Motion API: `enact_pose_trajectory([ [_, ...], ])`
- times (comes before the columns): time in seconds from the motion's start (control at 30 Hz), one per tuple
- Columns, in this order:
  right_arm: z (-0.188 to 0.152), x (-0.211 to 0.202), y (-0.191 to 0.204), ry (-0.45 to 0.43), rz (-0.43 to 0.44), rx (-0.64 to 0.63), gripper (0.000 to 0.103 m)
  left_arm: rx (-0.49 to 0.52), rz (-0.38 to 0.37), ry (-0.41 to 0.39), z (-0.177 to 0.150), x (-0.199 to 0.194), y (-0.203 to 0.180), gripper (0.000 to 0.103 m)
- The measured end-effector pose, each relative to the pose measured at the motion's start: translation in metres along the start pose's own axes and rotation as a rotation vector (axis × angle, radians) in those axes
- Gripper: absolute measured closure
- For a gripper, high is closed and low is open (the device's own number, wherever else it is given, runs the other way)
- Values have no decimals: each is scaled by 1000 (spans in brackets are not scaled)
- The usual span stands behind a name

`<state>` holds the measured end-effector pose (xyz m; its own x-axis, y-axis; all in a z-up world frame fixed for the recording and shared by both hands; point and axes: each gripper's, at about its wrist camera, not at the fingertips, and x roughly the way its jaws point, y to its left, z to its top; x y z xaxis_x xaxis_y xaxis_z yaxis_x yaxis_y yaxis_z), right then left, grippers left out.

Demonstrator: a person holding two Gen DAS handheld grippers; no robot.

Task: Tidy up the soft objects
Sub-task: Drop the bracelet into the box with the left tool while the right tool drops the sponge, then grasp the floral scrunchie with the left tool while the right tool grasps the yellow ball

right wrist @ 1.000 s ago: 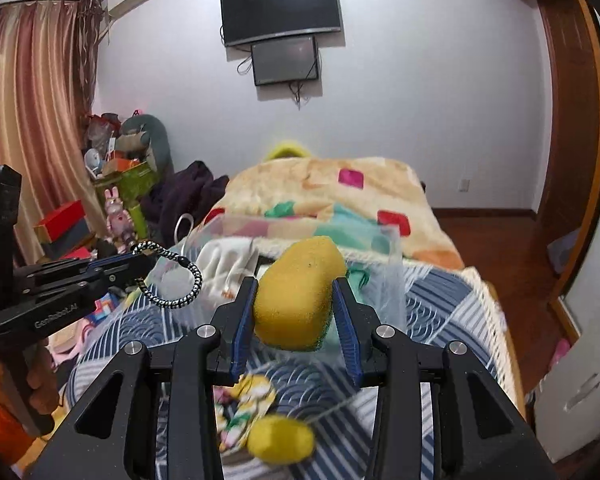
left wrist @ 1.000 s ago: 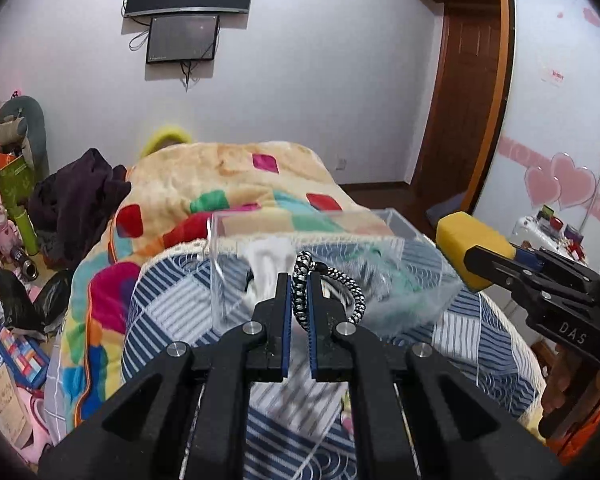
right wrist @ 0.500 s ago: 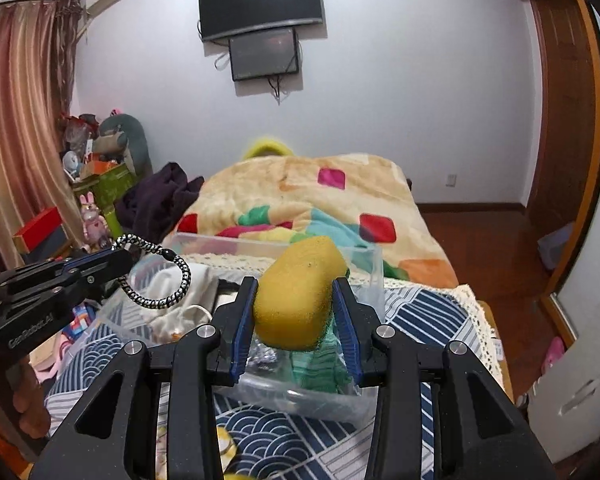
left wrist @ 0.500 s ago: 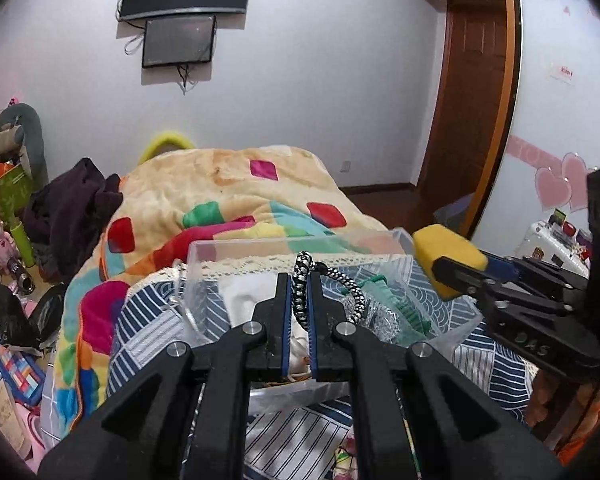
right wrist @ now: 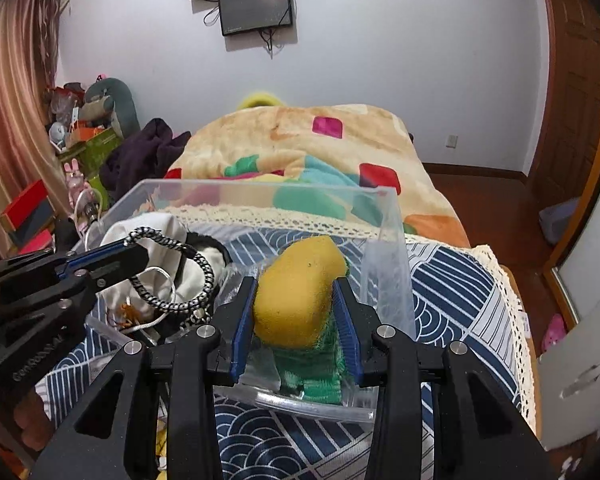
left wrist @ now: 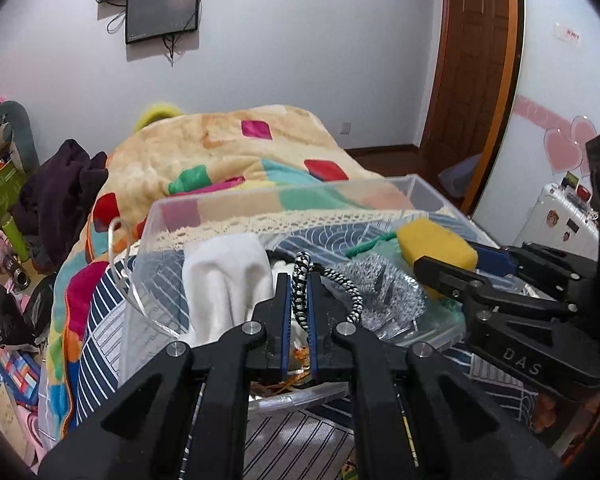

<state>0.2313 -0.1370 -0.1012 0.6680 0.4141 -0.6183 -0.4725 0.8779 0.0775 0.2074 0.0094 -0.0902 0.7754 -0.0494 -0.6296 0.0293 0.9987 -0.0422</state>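
Note:
A clear plastic bin (left wrist: 284, 196) (right wrist: 384, 224) sits on the bed. My left gripper (left wrist: 299, 292) is shut on a black-and-white braided cord loop (left wrist: 350, 292) and holds it over the bin's left half; the loop also shows in the right wrist view (right wrist: 204, 276). My right gripper (right wrist: 296, 300) is shut on a yellow sponge (right wrist: 296, 296) over the bin's right half; the sponge also shows in the left wrist view (left wrist: 432, 244). Inside the bin lie a white cloth (left wrist: 224, 276), a grey knit piece (left wrist: 384, 292) and a green knit piece (right wrist: 316, 376).
The bin rests on a blue-and-white patterned bedspread (right wrist: 452, 292) with a lace edge. A colourful patchwork blanket (left wrist: 220, 152) lies behind it. Dark clothes (left wrist: 56, 196) and cluttered toys and boxes (right wrist: 88, 120) stand left of the bed. A wooden door (left wrist: 472, 60) is at the right.
Both grippers have moved forward and down over the bin, each still holding its object. The bin now fills more of both views.

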Motion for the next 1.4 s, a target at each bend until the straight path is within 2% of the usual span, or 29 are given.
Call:
enact_pose_trajectory([
  [0.17,-3,-2,0,13,3,-14,65,13,2,3,-4,-5,0,96],
  [0.23,-2,-3,0,14,0,-20,63,13,-7,3,-4,-9,1,92],
  [0.33,-2,-7,1,12,0,-26,58,18,-13,-2,-3,-17,1,80],
  [0.37,-2,-9,1,10,0,-28,56,19,-16,-5,-3,-20,1,73],
  [0.43,-3,-13,3,-3,-19,-33,45,19,-21,-23,-3,-29,1,69],
  [0.6,-4,-30,6,-45,-58,-57,43,20,-32,-67,-5,-55,1,50],
  [0.67,-4,-39,6,-66,-59,-60,41,32,-36,-77,-8,-65,-1,45],
  [0.8,-9,-56,9,-105,-59,-68,32,52,-35,-76,-17,-74,-7,32],
  [0.93,-18,-64,10,-118,-58,-78,21,60,-48,-45,-31,-77,-11,28],
  [1.07,-33,-64,13,-100,-43,-84,21,60,-58,7,-48,-71,-14,21],
  [1.4,-70,-50,18,14,-4,-66,21,14,-93,144,-92,-46,-8,21],
])
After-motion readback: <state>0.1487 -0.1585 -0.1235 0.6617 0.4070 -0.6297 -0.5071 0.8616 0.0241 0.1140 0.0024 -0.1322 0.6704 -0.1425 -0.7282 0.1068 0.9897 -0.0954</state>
